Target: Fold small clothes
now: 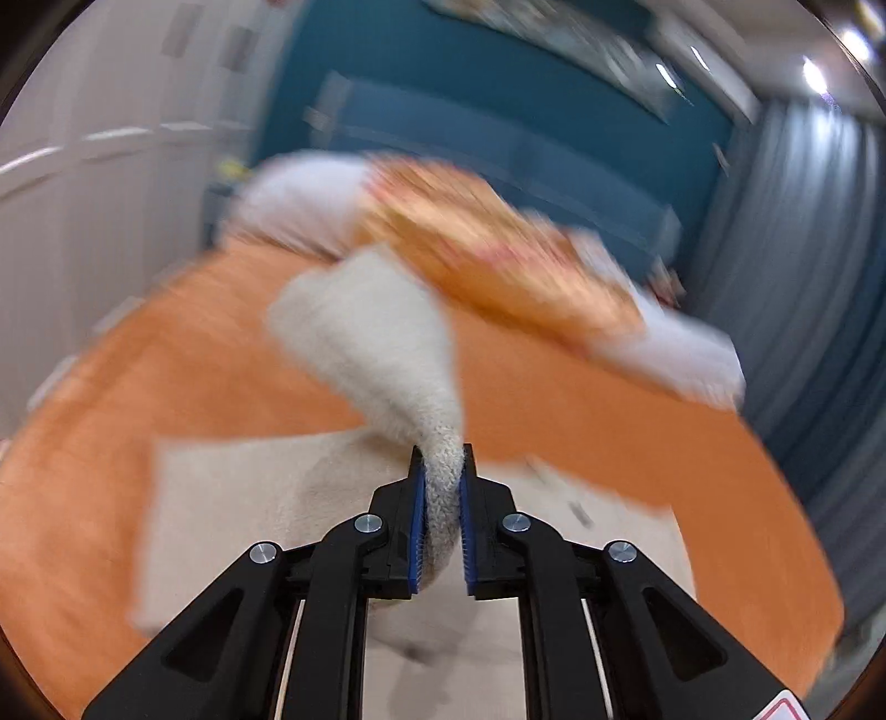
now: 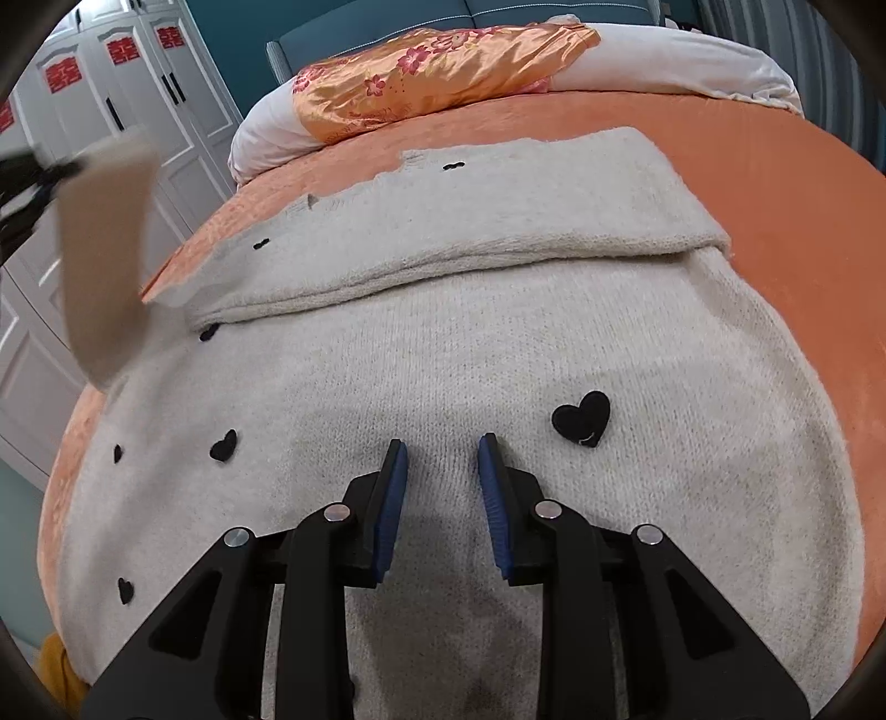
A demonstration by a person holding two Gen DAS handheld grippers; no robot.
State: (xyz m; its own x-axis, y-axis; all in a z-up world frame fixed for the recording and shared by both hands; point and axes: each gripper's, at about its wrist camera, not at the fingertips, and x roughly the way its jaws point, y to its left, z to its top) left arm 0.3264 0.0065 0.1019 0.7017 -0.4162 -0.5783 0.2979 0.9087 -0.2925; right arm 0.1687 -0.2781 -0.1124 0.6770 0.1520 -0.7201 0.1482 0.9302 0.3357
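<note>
A cream knitted sweater (image 2: 443, 343) with black heart patches (image 2: 581, 418) lies spread on the orange bed cover (image 2: 775, 194), its far part folded over. My left gripper (image 1: 443, 459) is shut on a cream sleeve (image 1: 376, 343) and holds it lifted above the sweater body (image 1: 249, 498); this view is blurred. In the right wrist view that sleeve (image 2: 105, 249) hangs at the far left under the blurred left gripper (image 2: 33, 183). My right gripper (image 2: 442, 443) stands open over the sweater's middle, fingertips close to the knit, nothing pinched between its blue pads.
An orange flowered satin quilt (image 2: 443, 72) and a white duvet (image 2: 692, 61) lie at the head of the bed, before a teal headboard (image 2: 387, 22). White wardrobe doors (image 2: 138, 83) stand on the left, a grey curtain (image 1: 803, 277) on the right.
</note>
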